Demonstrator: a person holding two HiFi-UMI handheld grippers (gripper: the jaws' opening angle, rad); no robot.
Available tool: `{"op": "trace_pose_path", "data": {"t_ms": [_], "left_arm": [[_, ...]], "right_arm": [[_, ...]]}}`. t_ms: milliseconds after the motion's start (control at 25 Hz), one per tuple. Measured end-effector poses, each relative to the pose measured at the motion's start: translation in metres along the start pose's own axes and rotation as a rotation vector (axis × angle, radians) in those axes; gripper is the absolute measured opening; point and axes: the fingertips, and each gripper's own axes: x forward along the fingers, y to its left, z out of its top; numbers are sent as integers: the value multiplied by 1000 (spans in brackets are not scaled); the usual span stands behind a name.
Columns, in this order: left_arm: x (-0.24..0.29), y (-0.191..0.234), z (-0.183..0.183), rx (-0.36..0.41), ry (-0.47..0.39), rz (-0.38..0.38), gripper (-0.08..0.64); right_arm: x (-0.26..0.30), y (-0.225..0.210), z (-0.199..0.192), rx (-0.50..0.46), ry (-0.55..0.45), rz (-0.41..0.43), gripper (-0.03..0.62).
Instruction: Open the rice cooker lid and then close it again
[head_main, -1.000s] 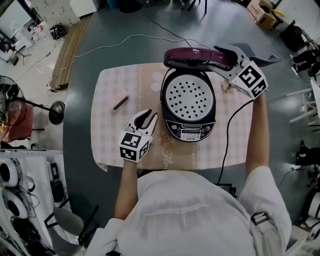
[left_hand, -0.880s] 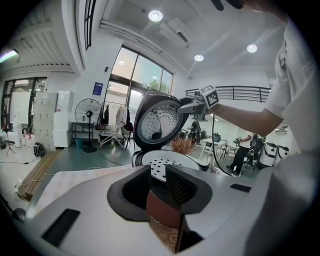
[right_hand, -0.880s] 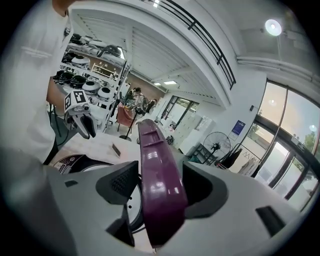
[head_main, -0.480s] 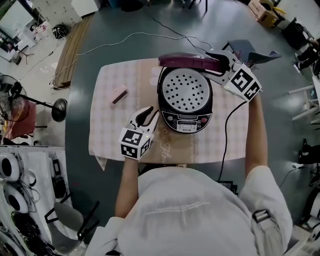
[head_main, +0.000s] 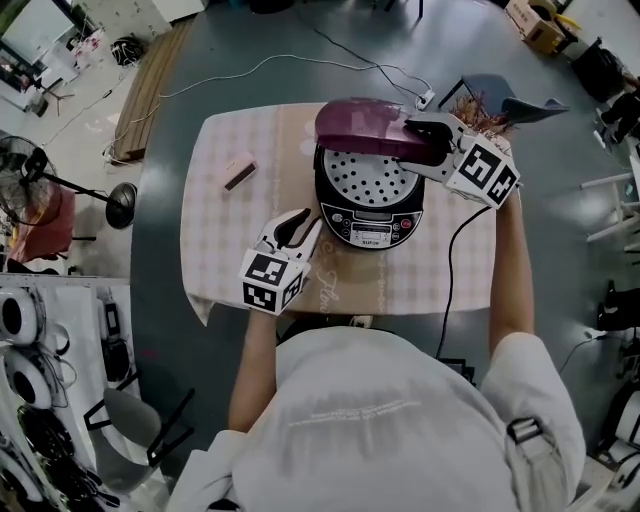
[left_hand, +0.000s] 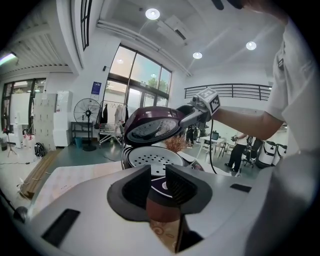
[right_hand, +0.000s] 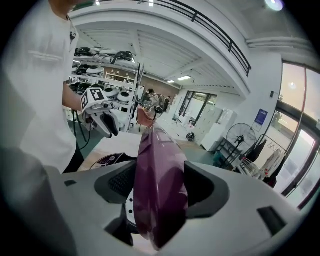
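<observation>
One rice cooker (head_main: 370, 232), one lid (head_main: 360, 128) half-raised, two grippers.
Right gripper (head_main: 422, 140) easing open, lid edge between, pads touching; left gripper (head_main: 303, 225) narrowly parted, empty.

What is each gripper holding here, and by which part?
The right gripper has the purple lid by its rim, between jaws that are opening. The left gripper holds nothing.

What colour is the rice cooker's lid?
The lid is dark purple, clearest in the head view.
</observation>
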Motion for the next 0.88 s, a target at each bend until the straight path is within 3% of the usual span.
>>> {"op": "trace_pose_path", "data": {"t_ms": [360,520,760,800,880], "left_arm": [[0,-19,-8,-2,15,-12,101],[4,-28,-12,-8,31,-32,101],[7,-36,-15,-5,47,-43,101],[7,-36,-17,-5,50,-42,101],[8,-35,-19,-6,54,-41,101]], "right_arm": [[6,36,-20,91,-22,110,308],[9,51,-30,189,-28,198,294],[17,69,-48,308,-33,274,214],[19,69,-50,327,-35,274,163],[23,67,-54,370,-49,262,132]]}}
